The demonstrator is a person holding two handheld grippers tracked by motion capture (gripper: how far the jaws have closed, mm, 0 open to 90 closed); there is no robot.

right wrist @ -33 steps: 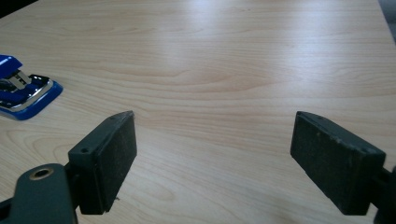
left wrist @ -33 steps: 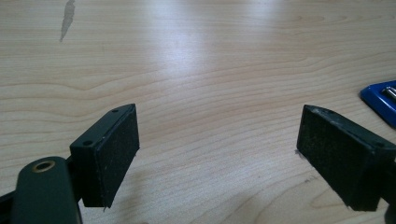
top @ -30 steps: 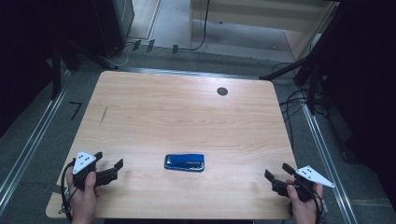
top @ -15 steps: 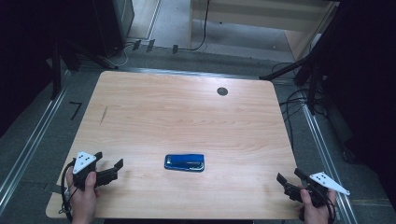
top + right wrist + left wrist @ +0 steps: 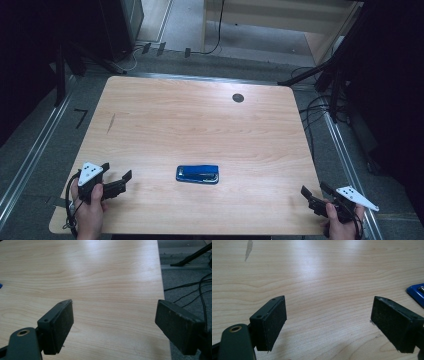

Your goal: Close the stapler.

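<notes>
Pulled back to the wooden table (image 5: 200, 130) corner, my right gripper (image 5: 314, 193) gapes; left gripper (image 5: 121, 181) spread, both apart from the flat blue stapler (image 5: 197, 174).

A wooden table (image 5: 200, 120) with a round black grommet (image 5: 238, 98) near its far edge.

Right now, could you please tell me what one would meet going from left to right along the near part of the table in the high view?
Left gripper, fingers open → blue stapler lying flat on the table → right gripper, fingers open, at the table's right edge.
</notes>
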